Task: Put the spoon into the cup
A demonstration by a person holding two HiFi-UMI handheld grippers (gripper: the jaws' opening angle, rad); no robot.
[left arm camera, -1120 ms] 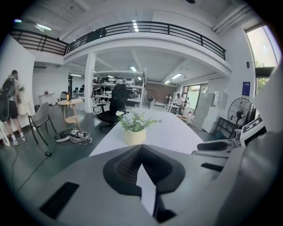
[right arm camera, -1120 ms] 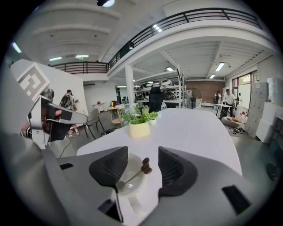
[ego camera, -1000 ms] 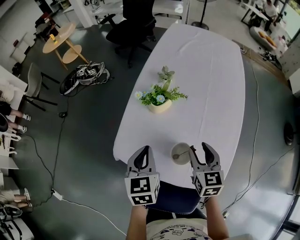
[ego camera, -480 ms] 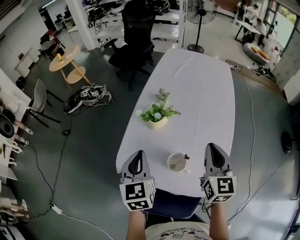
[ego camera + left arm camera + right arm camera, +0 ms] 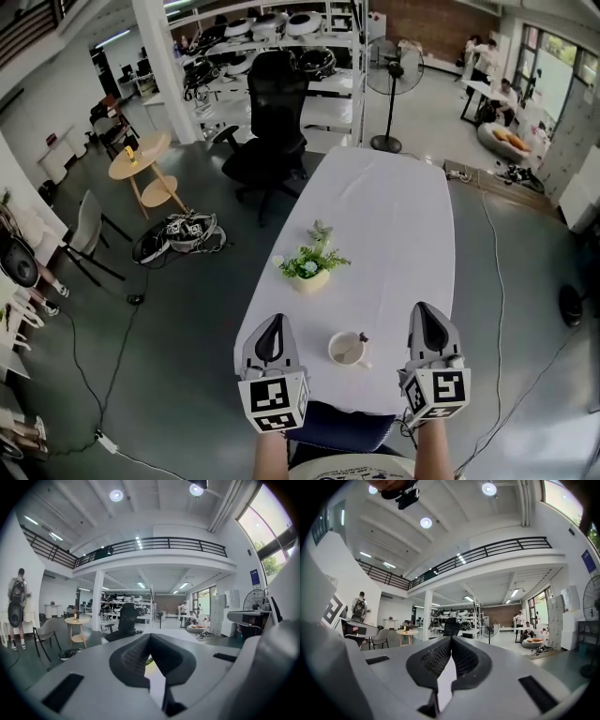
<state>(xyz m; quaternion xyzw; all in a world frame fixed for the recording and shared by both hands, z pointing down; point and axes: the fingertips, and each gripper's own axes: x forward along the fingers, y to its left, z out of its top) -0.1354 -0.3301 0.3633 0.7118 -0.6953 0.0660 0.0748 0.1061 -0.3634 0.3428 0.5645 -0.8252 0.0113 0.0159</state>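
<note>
Two clenched, empty pairs of ribbed fingers (image 5: 133,656): left gripper (image 5: 272,321), right gripper (image 5: 425,309); round white cup (image 5: 348,349) (spoon (image 5: 362,337) inside).

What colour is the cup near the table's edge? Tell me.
White. The cup shows best in the head view.

a large open lab-workshop: equipment shelves (image 5: 281,28), office chair (image 5: 272,112), mezzanine railing (image 5: 154,543), bare grey floor (image 5: 187,319).
</note>
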